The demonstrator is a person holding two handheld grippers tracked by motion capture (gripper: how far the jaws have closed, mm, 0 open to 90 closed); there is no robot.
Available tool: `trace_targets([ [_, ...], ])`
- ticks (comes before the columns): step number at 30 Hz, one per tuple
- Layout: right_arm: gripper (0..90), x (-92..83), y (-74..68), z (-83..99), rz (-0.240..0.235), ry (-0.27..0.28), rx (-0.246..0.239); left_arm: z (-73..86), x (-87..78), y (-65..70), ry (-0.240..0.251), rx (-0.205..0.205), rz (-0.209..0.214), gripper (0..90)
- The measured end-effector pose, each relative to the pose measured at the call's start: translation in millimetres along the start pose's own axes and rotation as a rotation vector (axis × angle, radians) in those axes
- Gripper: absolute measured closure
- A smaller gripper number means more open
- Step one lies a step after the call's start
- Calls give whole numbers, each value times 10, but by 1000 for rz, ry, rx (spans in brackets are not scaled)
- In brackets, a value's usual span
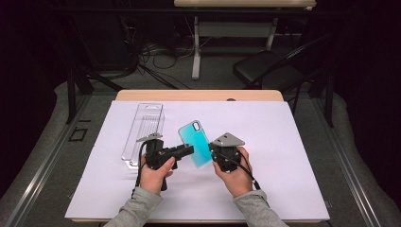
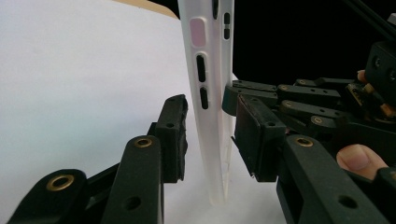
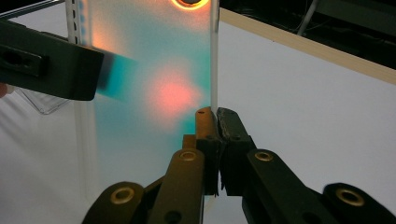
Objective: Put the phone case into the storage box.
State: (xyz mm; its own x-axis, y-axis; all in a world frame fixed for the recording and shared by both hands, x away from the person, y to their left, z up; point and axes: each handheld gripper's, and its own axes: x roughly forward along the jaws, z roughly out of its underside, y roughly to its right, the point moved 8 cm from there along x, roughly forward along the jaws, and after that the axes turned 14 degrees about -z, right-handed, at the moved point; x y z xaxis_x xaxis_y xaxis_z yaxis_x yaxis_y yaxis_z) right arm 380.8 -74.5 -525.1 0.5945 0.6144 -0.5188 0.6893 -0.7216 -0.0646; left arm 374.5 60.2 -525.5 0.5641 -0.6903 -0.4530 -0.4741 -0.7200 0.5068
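Right tool (image 1: 222,152) pinches case (image 1: 195,142) edge; left tool (image 1: 188,150) open astride case, pads clear. Center pads on case rim before squeezing.

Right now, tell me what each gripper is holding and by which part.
The right gripper is shut on the side edge of the teal phone case. The left gripper straddles the case's other edge, its pads not yet pressing it.

Lab, dark curtains, floor cables (image 1: 156,59), folding chair (image 1: 265,68), paper-covered table (image 1: 293,142)
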Motion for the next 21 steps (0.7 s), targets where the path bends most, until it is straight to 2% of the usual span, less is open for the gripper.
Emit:
trace_targets([
  [11, 881, 8, -4, 1, -8, 3, 1, -10, 28, -3, 5, -13, 7, 670],
  [21, 881, 20, -17, 8, -17, -1, 0, -17, 58, -20, 13, -23, -2, 705],
])
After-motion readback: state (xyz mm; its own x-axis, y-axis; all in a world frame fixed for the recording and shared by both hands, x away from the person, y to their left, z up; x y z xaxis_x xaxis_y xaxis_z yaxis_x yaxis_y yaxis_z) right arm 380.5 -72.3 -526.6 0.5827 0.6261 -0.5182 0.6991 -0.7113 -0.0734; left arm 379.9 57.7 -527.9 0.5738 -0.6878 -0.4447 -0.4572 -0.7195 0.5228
